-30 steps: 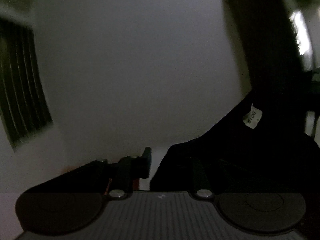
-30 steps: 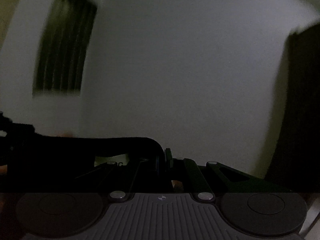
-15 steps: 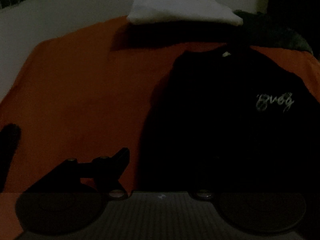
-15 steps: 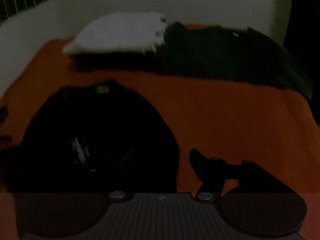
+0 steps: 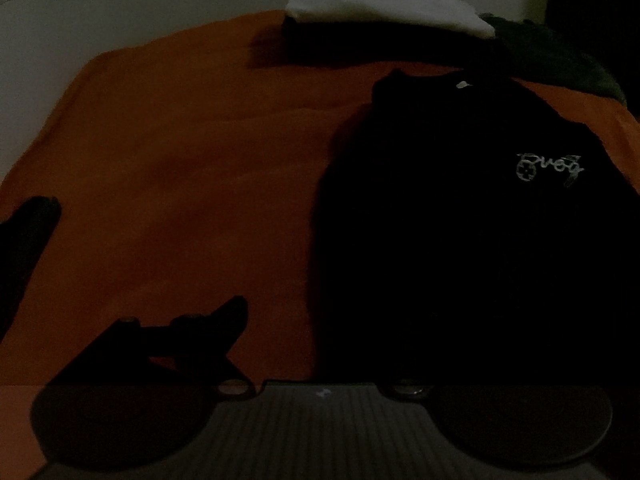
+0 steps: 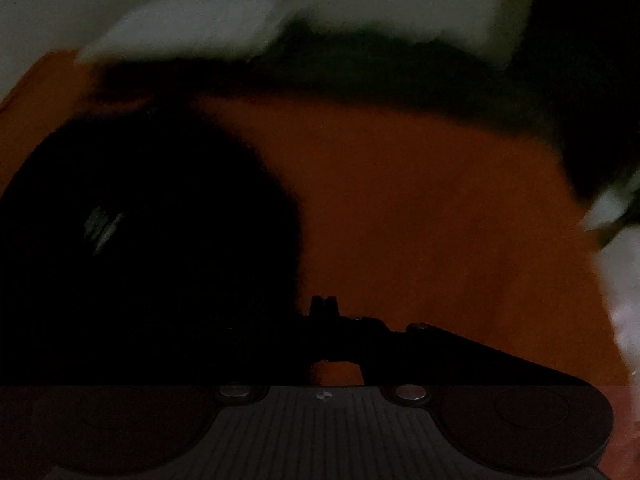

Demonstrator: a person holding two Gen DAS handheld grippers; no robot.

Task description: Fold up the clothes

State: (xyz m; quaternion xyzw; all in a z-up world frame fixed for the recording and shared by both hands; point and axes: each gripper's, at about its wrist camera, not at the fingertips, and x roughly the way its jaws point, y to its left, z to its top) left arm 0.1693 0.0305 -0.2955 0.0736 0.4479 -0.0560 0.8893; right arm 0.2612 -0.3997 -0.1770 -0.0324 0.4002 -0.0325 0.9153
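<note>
Black shirt (image 5: pixel 460 240) lies flat on the orange bed (image 5: pixel 180 180); my left hand-held gripper (image 5: pixel 320 312) is opening at its hem, nothing pinched, my right hand-held gripper (image 6: pixel 323 304) pressed together beside it.

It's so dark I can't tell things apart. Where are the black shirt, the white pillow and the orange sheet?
Black shirt (image 5: pixel 460 220): left wrist view, middle of its body.
White pillow (image 5: pixel 380 4): left wrist view, its top face.
Orange sheet (image 5: pixel 180 180): left wrist view, bare stretch left of the shirt.
</note>
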